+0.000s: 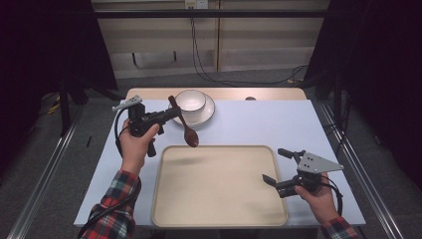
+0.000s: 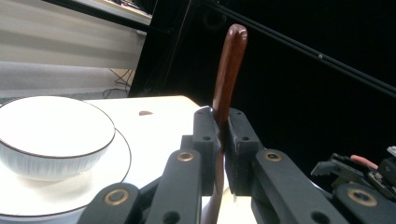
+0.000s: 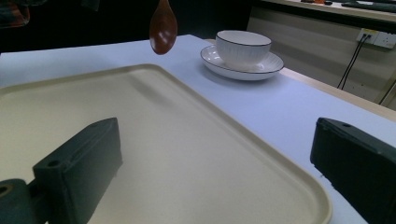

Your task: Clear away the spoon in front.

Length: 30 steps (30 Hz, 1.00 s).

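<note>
A brown wooden spoon (image 1: 185, 127) hangs in the air above the table, just beyond the far edge of the beige tray (image 1: 219, 219). My left gripper (image 1: 175, 113) is shut on its handle, with the bowl end pointing down toward the tray. In the left gripper view the handle (image 2: 229, 65) sticks up between the closed jaws. A white bowl (image 1: 190, 100) sits on a white saucer (image 1: 208, 113) just behind the spoon. My right gripper (image 1: 276, 167) stands open over the tray's right edge, nothing between its jaws. The spoon's bowl end (image 3: 163, 28) hangs at the top of the right gripper view.
The tray lies at the table's front middle with nothing on it. The pale blue table surface (image 1: 268, 122) stretches to the right of the saucer. A wooden strip (image 1: 268, 93) runs along the table's far edge, with cables (image 1: 209, 74) on the floor behind.
</note>
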Each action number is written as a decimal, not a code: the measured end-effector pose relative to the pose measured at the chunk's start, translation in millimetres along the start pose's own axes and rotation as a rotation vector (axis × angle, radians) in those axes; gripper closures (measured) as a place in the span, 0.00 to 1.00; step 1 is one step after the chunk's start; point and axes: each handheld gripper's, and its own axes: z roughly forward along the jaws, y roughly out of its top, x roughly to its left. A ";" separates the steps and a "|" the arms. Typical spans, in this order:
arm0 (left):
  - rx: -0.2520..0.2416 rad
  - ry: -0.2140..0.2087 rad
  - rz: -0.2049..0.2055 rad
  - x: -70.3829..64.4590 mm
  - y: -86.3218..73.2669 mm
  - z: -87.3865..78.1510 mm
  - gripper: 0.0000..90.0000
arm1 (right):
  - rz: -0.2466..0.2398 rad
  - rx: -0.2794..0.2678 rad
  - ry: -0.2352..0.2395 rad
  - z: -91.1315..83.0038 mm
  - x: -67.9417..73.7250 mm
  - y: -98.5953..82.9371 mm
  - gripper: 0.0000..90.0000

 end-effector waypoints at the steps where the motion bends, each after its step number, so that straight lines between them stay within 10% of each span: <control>1: 0.012 -0.009 0.012 0.0 -0.1 -1.5 0.93 | 0.007 -0.006 -0.002 0.4 0.0 0.2 0.02; 30: 0.052 -0.048 -0.003 -7.6 -14.6 -17.9 0.93 | 0.016 -0.006 0.010 1.3 0.4 -1.5 0.02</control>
